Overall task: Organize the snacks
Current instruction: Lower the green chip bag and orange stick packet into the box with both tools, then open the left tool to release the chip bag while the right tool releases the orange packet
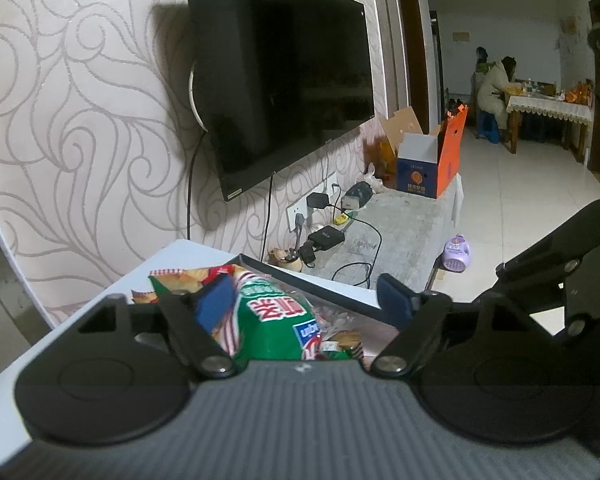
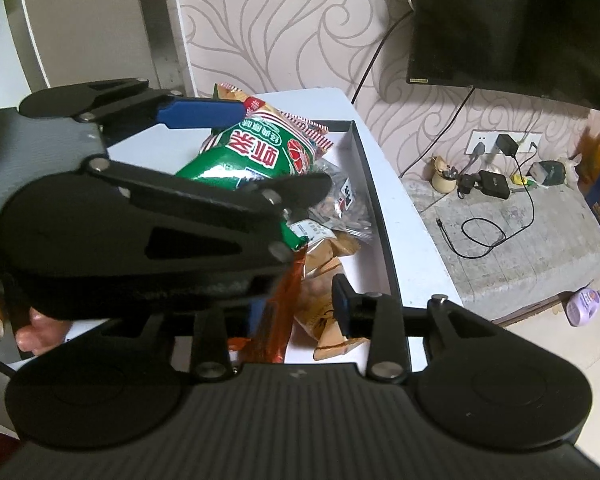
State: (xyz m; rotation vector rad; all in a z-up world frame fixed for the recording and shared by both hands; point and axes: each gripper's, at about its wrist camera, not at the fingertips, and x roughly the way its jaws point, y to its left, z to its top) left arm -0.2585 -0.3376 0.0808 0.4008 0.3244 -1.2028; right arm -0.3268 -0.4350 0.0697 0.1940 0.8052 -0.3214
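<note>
A green snack bag (image 1: 276,320) with red characters lies between the wide-open fingers of my left gripper (image 1: 304,304), over a black-rimmed tray (image 1: 332,300) of snacks on a white table. In the right wrist view the left gripper (image 2: 260,148) straddles the same green bag (image 2: 256,156), without pinching it. My right gripper (image 2: 300,312) is open just above the tray's (image 2: 374,200) near end, over an orange-red packet (image 2: 280,312) and tan wrapped snacks (image 2: 332,332). Its left finger is hidden behind the left gripper.
The white table (image 2: 412,232) ends at a rounded edge on the right. Beyond it, a low grey bench (image 2: 520,232) carries chargers and cables. A wall TV (image 1: 284,80) hangs above. A purple bottle (image 2: 584,306) lies on the floor.
</note>
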